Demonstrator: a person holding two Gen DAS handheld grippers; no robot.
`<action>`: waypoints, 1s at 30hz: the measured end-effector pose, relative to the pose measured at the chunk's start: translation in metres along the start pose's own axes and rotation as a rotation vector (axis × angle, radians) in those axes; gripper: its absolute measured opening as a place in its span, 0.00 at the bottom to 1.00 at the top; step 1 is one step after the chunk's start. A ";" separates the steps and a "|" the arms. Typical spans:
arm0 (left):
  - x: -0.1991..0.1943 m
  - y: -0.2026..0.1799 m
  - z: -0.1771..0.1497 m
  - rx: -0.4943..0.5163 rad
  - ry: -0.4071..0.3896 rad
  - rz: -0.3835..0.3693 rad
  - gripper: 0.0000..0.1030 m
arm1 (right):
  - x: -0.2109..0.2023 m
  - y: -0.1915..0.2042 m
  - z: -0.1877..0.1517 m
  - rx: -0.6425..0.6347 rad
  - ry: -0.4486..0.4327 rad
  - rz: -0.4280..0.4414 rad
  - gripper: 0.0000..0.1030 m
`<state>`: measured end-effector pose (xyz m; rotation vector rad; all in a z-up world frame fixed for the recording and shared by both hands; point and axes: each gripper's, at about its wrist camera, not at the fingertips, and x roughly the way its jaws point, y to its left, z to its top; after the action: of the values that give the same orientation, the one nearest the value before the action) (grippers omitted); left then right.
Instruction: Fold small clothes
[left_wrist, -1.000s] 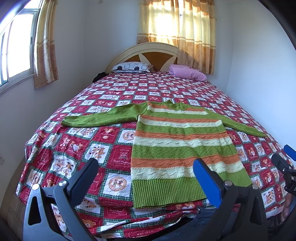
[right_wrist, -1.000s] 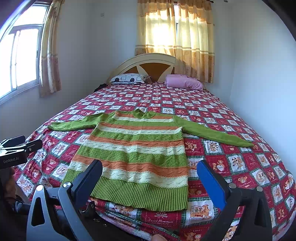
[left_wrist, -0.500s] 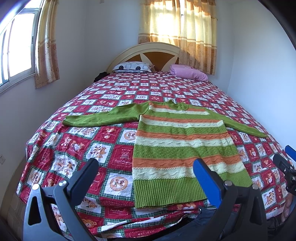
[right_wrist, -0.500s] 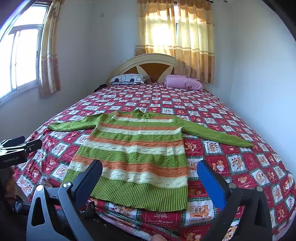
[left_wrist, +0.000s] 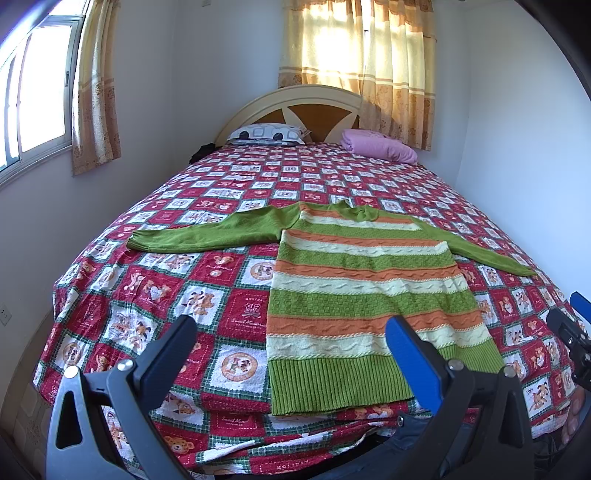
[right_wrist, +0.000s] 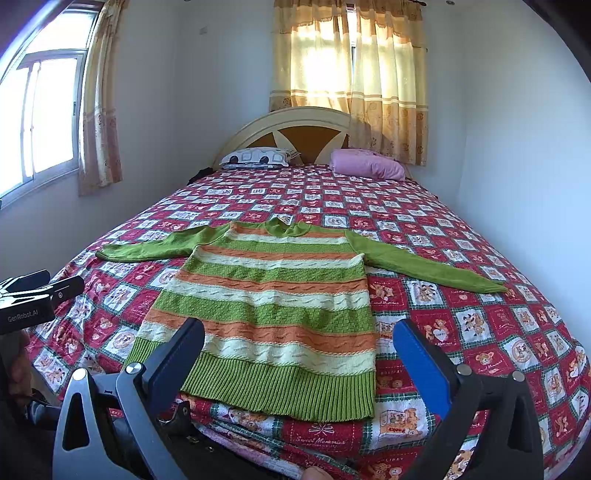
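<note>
The left gripper (left_wrist: 290, 345) is released, holding nothing, above the foot edge of the bed with the red checked quilt (left_wrist: 155, 291). The knitted green, orange and cream striped sweater (right_wrist: 273, 306) lies flat on it, sleeves spread, ribbed hem at this edge. The right gripper (right_wrist: 299, 347) is released too.

Both grippers look the same: left gripper (left_wrist: 288, 347) and right gripper (right_wrist: 299, 350) each have a black finger, a blue finger, dark grey frames with triangular cutouts, silver screws. "GenRobot.AI" is printed on one.
</note>
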<state>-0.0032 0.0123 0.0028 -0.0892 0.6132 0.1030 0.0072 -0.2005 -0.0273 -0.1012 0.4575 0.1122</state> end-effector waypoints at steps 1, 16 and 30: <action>0.000 0.000 0.000 0.000 0.001 0.000 1.00 | 0.000 0.001 0.000 0.000 0.000 0.000 0.99; 0.000 -0.001 -0.001 -0.001 0.000 0.000 1.00 | 0.000 0.002 0.000 0.000 0.001 0.002 0.99; 0.000 0.000 -0.001 0.000 -0.001 -0.001 1.00 | -0.001 0.008 -0.001 -0.007 0.002 0.009 0.99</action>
<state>-0.0036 0.0118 0.0024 -0.0893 0.6121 0.1025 0.0046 -0.1925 -0.0287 -0.1057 0.4597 0.1226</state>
